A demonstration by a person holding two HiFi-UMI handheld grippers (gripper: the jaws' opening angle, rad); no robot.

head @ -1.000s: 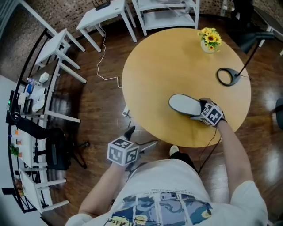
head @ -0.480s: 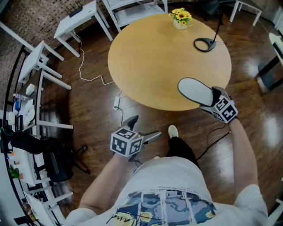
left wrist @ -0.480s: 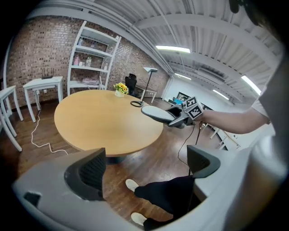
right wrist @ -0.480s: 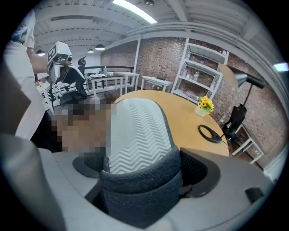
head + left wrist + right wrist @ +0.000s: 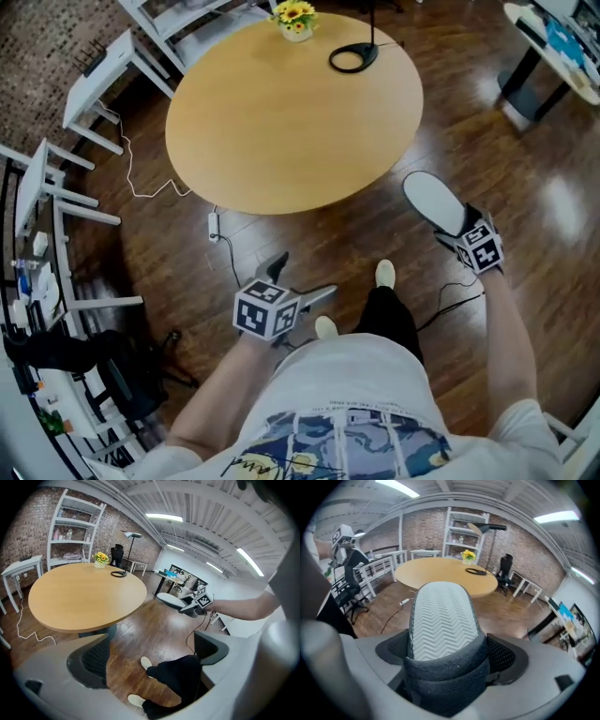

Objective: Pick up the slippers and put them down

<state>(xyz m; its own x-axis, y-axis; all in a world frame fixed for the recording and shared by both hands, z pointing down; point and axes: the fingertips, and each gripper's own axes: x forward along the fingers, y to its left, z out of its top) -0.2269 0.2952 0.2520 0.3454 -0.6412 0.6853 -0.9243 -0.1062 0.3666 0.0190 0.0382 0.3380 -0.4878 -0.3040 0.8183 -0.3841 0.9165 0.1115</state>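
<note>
R gripper [image 5: 466, 236] jaws clamped on grey slipper [image 5: 434, 202], sole up, L gripper [image 5: 298, 279] jaws apart, empty

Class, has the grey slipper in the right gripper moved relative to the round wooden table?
Yes. The grey slipper, clamped in the right gripper, was over the round wooden table; now it is off its near edge, above the dark wood floor.

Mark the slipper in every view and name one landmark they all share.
Head view: slipper at right, above the floor, held in the right gripper.
Left gripper view: slipper small, right of centre, beyond the table's edge.
Right gripper view: slipper fills the centre, tread facing the camera, between the jaws.
Shared landmark: the round wooden table with yellow flowers.
</note>
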